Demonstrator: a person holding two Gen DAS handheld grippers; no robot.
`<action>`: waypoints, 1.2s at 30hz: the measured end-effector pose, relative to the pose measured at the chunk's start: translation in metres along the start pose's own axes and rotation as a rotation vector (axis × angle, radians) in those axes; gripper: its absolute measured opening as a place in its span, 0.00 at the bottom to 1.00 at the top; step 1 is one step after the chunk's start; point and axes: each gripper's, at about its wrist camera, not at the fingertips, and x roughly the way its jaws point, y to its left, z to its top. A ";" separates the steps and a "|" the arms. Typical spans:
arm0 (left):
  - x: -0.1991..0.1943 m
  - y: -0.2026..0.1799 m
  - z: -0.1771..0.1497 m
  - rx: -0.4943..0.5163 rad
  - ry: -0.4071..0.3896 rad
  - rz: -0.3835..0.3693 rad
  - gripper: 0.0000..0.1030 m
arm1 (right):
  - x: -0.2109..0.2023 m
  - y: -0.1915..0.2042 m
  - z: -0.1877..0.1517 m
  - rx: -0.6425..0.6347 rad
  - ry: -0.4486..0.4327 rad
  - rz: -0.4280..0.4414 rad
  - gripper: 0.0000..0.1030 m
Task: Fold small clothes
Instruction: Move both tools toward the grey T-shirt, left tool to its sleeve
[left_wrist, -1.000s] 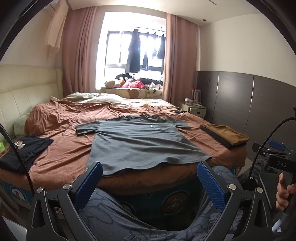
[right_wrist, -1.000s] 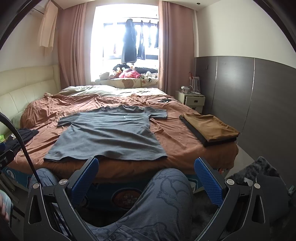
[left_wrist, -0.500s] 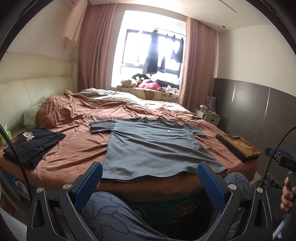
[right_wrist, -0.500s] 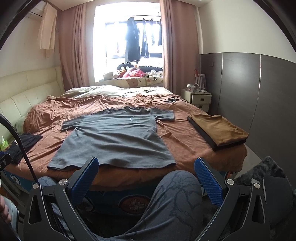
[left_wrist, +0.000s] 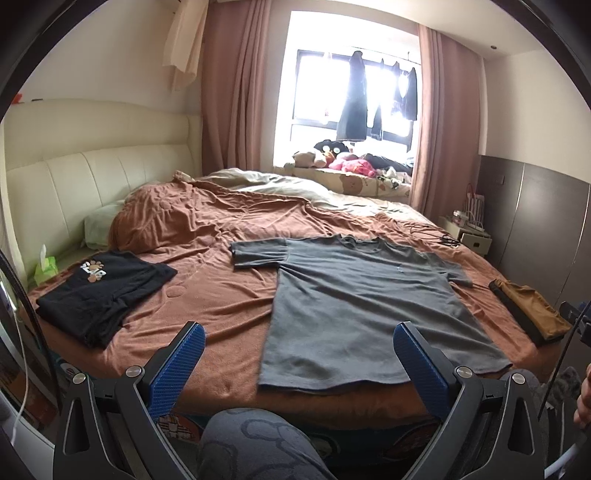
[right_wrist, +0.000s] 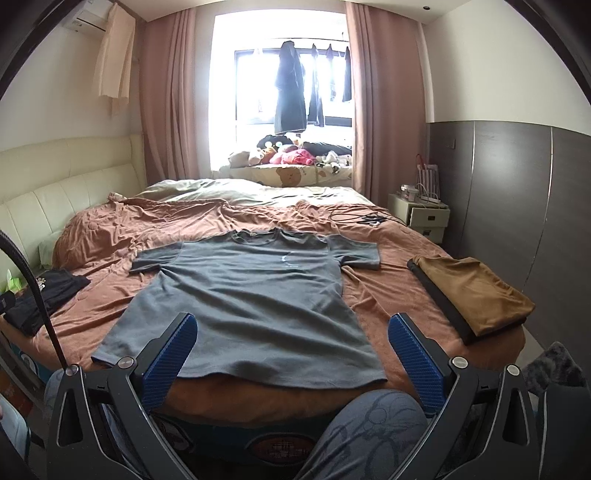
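Flat grey cotton T-shirt (right_wrist: 251, 302) at 12 o'clock on rust-brown bed (right_wrist: 384, 295). Left gripper (left_wrist: 295, 363), right gripper (right_wrist: 291, 349): fingers wide apart, empty. Advice: pinch hem corners together, lift evenly.

grey T-shirt (right_wrist: 255, 295): matt cloth | bedspread (right_wrist: 380, 291): creased soft cloth | headboard (left_wrist: 92, 177): smooth padded leather-like

A bed (right_wrist: 388, 295) covered by a rumpled rust-brown blanket (left_wrist: 221, 295) fills the middle of both views. A grey T-shirt (right_wrist: 251, 295) lies spread flat at the centre, collar toward the window; a folded black garment (left_wrist: 107, 291) sits at the left edge, and a folded tan garment (right_wrist: 476, 291) on a dark one lies at the right. A tangled black cable (right_wrist: 365, 218) rests in the upper right, and a pale duvet (right_wrist: 236, 194) is bunched along the far side.
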 end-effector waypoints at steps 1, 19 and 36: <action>0.005 0.002 0.002 0.004 0.005 0.010 1.00 | 0.005 0.001 0.001 0.006 0.008 0.006 1.00; 0.106 0.039 0.034 -0.053 0.079 0.059 1.00 | 0.108 0.019 0.059 -0.007 0.076 0.048 1.00; 0.200 0.071 0.064 -0.069 0.199 0.128 1.00 | 0.202 0.023 0.092 -0.034 0.173 0.138 1.00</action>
